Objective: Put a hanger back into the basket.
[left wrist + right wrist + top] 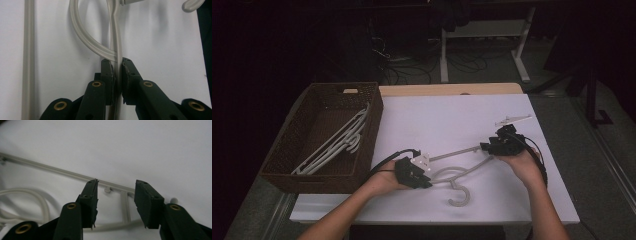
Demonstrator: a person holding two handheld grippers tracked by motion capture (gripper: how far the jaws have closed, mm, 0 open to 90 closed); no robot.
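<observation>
High view, near edge: two forearms enter from the bottom. Left hand [384, 181] holds the left gripper [424, 181] at the near-centre of the white table [437, 120]; right hand [523, 165] holds the right gripper [484, 147] farther back and to the right. Between them lies a pale grey plastic hanger [457, 172], hook end nearest the person, straight bar running toward the right gripper.

Left gripper view: left gripper [117, 68] jaws are clenched on the hanger [116, 37], gripping a thin upright strip of it just below where a curved arm joins. Hook tip shows at upper right; the straight bar runs along the left edge. The high view does not resolve this grip.

Right gripper view: right gripper [116, 192] jaws stand released, wide apart, straddling the hanger [62, 173] bar w/o touching it. A short cross-strut and small peg lie between the jaws; curved arm at left. In the high view the jaws are too small to judge.

High view, mid-left: dark woven basket [287, 150] at the table's left edge, holding more pale hangers [337, 142] laid diagonally. Right of centre, a small white clip-like piece [512, 120] lies just beyond the right gripper; its kind is unclear.

Far: wooden table edge, then dim floor w/ cables [412, 65] and white desk legs [522, 45].
</observation>
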